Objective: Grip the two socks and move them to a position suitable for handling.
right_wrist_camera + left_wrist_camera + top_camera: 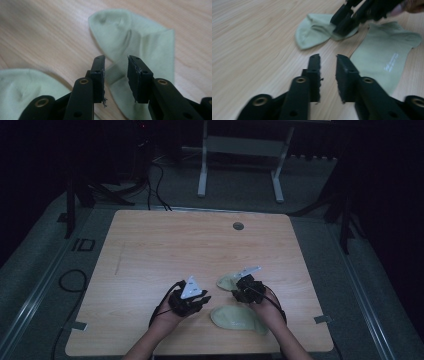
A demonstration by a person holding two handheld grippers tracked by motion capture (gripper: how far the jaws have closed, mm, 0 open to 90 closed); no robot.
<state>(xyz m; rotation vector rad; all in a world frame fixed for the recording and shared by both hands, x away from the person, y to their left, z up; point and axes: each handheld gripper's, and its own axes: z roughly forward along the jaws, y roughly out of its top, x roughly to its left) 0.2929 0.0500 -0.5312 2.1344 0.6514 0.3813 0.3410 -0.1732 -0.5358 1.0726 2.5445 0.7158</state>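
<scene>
The left tongs (200,298) hover over bare wood on the light wooden bench (150,245), jaws drawn near but with a slot between them and nothing in it, well apart from either sock. Just to their right the flat pale-green cotton sock (237,318) lies with its long axis across the near edge. Beyond it the crumpled pale-green sock (130,37) sits under the right tongs (116,75), whose part-spread jaws straddle its ribbed cuff; whether they pinch it I cannot tell.
</scene>
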